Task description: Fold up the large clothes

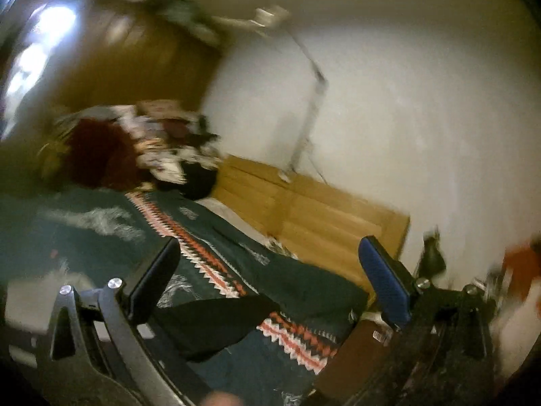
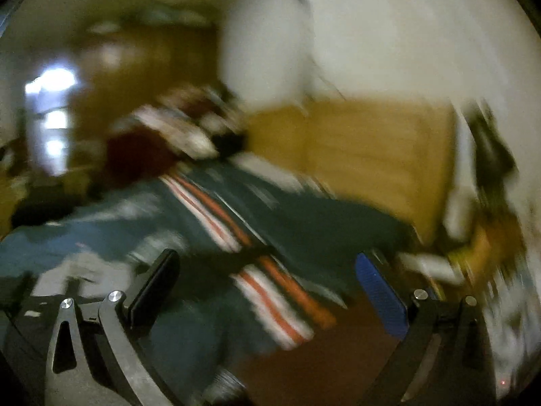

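A dark teal cloth (image 1: 243, 253) with a red, white and black zigzag band lies spread over a bed. On it, near me, rests a black garment (image 1: 209, 324). My left gripper (image 1: 267, 267) hovers open above that black piece, with nothing between its fingers. The right wrist view is blurred by motion; it shows the same teal cloth (image 2: 304, 223) with its striped band and a dark strip (image 2: 223, 260) across it. My right gripper (image 2: 267, 277) is open too and holds nothing.
A heap of mixed clothes (image 1: 148, 145), dark red and patterned, sits at the far end of the bed. A wooden headboard (image 1: 314, 216) runs along the white wall (image 1: 405, 118). A brown wardrobe (image 1: 128, 64) stands at the back left. A thin stand (image 1: 307, 118) leans at the wall.
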Motion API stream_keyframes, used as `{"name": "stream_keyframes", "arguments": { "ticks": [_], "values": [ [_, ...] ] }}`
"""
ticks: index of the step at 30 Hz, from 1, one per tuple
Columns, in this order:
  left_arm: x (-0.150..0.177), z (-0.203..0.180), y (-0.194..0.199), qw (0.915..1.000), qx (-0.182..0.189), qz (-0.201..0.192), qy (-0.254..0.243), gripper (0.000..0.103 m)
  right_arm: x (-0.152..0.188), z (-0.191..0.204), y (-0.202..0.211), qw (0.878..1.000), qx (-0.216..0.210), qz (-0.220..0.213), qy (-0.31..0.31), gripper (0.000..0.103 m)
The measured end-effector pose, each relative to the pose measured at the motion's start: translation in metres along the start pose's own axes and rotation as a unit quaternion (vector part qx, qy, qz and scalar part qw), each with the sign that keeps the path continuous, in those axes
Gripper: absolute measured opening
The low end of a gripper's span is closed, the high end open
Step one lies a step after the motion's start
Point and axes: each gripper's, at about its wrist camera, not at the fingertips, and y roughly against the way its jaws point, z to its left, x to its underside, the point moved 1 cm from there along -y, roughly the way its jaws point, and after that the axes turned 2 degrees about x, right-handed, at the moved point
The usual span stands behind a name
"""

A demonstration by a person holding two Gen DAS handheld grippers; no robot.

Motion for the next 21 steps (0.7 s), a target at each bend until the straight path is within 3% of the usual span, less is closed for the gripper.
{"name": "stream_keyframes", "arguments": {
  "ticks": [2,4,7,11,12,14,16,18,19,21],
  "values": [
    [0.009,0.032,0.008,0.9978,-0.049,0.04,0.022,0.103,-0.016,0.058,0.026,0.996,-0.039,-0.07,0.044,0.103],
    [0.016,0.066,0.035,0.9934,-0.082,0.053,0.061,0.103,-0.022,0.098,0.038,0.99,-0.075,-0.087,0.08,0.103],
    [0.003,0.08,0.087,0.9895,-0.133,0.023,0.052,0.103,-0.029,0.151,0.053,0.977,-0.159,-0.094,0.103,0.103],
    [-0.039,0.067,0.156,0.9865,-0.15,-0.044,0.048,0.103,-0.052,0.203,0.073,0.957,-0.242,-0.118,0.114,0.103],
    [-0.044,0.062,0.164,0.9864,-0.146,-0.056,0.05,0.103,-0.059,0.21,0.075,0.953,-0.258,-0.121,0.105,0.103],
    [-0.055,0.052,0.183,0.9891,-0.102,-0.084,0.064,0.103,-0.07,0.225,0.064,0.944,-0.297,-0.119,0.079,0.103],
    [-0.058,0.04,0.178,0.9901,-0.091,-0.087,0.061,0.103,-0.06,0.26,0.037,0.943,-0.315,-0.06,0.089,0.103],
    [-0.06,0.034,0.179,0.9923,-0.067,-0.087,0.058,0.103,-0.032,0.29,-0.008,0.937,-0.338,0.028,0.082,0.103],
    [-0.061,0.032,0.18,0.993,-0.058,-0.086,0.057,0.103,-0.012,0.3,-0.021,0.934,-0.347,0.045,0.071,0.103],
    [-0.063,0.031,0.177,0.9939,-0.041,-0.084,0.06,0.103,0.037,0.322,-0.034,0.929,-0.357,0.036,0.091,0.103]
  ]
}}
